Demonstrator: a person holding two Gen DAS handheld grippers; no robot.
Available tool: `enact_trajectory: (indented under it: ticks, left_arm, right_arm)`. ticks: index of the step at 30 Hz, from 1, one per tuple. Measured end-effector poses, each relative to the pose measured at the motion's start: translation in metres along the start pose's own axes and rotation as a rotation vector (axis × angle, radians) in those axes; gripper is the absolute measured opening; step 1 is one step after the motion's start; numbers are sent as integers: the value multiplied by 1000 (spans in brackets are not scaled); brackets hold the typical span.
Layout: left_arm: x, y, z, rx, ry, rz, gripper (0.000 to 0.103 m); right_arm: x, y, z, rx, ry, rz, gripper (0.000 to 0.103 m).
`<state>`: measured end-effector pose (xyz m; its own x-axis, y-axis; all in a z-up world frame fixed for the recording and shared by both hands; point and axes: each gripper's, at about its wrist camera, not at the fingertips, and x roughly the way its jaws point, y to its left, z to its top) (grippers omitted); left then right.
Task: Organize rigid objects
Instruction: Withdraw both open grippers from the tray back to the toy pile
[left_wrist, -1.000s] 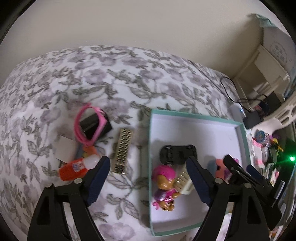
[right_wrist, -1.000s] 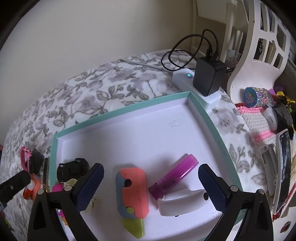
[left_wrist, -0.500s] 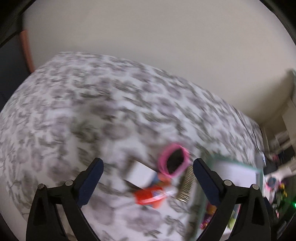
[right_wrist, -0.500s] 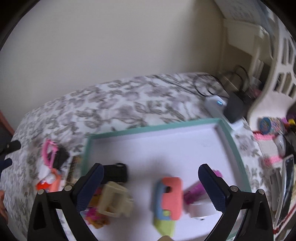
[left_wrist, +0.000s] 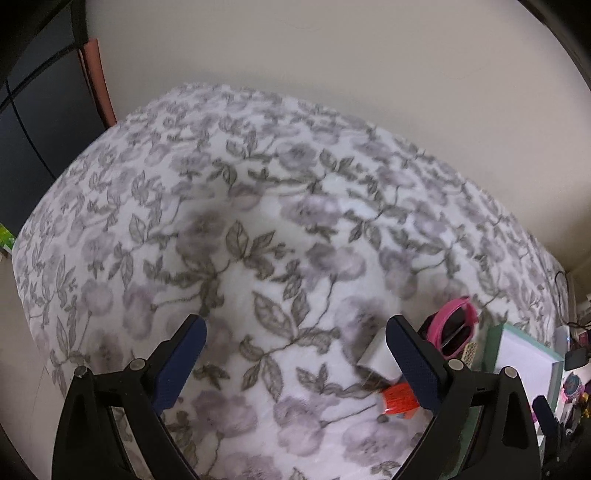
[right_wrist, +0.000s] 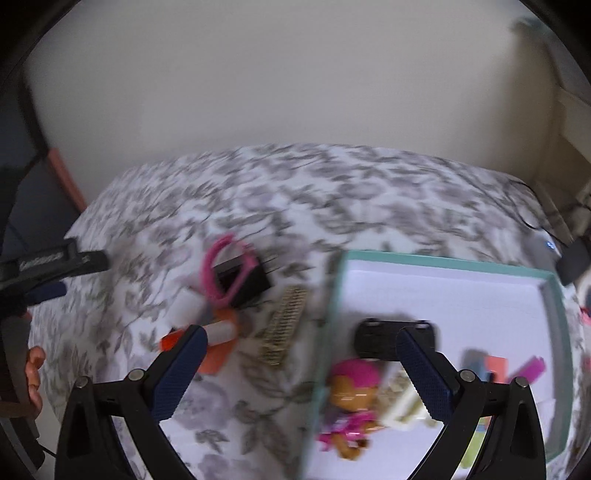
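Left gripper (left_wrist: 293, 363): jaws spread wide after just opening further, nothing between them, over bare floral bedspread (left_wrist: 229, 229).
Right gripper (right_wrist: 301, 367): released, wide apart, empty, straddling the tray's left rim.
Tray (right_wrist: 436, 258): teal-edged, at the bedspread's right side; holds a pink-haired doll (right_wrist: 351, 391), a black toy car (right_wrist: 376, 332) and blurred coloured pieces.
Left of tray: gold comb (right_wrist: 284, 328), orange tube (right_wrist: 218, 332), then a pink band (right_wrist: 221, 273) around a black block.
Far: plain wall (right_wrist: 295, 92).

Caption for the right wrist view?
Open right gripper above bedspread and teal tray holding doll and toy car.
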<state>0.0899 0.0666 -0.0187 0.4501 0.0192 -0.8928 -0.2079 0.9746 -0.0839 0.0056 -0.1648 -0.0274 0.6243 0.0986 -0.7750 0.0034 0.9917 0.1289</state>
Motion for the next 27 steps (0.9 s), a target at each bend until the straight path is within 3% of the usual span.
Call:
enact_trajectory:
  ticks: [9,27]
  left_arm:
    - [49,9,-11,-15,176,17,98]
    - [58,19,-4,-6,195,25,98]
  right_arm:
    - [36,55,-13,-104,96,58,103]
    - [62,79,-14,-129,139,54,103]
